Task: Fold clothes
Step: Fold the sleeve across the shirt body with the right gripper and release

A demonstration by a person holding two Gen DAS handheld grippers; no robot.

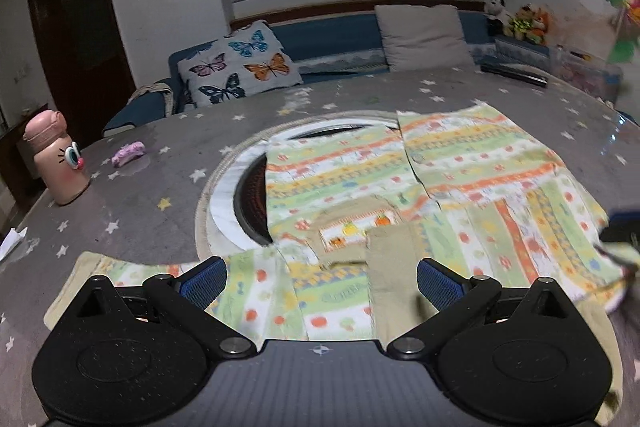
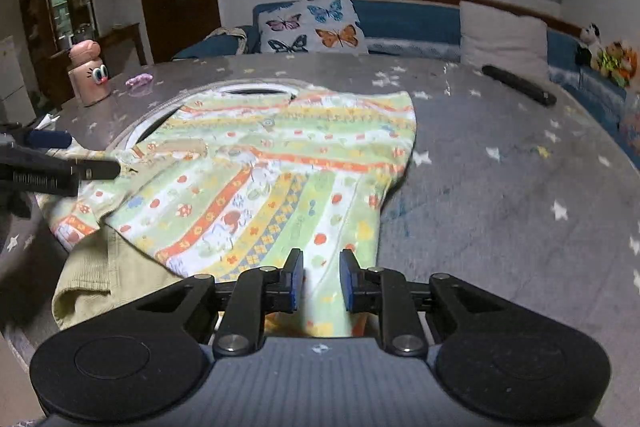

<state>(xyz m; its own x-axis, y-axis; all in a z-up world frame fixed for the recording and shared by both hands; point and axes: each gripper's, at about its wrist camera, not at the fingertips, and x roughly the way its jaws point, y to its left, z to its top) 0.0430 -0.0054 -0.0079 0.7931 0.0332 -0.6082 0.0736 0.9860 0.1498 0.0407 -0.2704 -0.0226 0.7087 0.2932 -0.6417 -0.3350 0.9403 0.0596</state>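
A child's shirt (image 1: 400, 179) (image 2: 280, 163) with green, yellow and orange patterned stripes and a beige collar lies spread on the grey star-print table (image 1: 140, 187) (image 2: 500, 187). Its right side is folded inward over the body. My left gripper (image 1: 320, 277) is open wide just above the collar and the near left sleeve, with nothing pinched; it shows at the left edge of the right wrist view (image 2: 60, 155). My right gripper (image 2: 321, 275) hovers low over the folded side's near hem. Its jaws stand a little apart, the cloth running under and between them, not pressed. It appears blurred (image 1: 618, 235) in the left wrist view.
A round white-rimmed inset (image 1: 240, 195) sits under the shirt at the table's centre. A pink cartoon bottle (image 1: 56, 163) (image 2: 88, 75) and a small purple object (image 1: 128, 153) stand far left. A black remote (image 2: 518, 85) lies far right. A blue sofa with a butterfly cushion (image 1: 240, 63) is behind.
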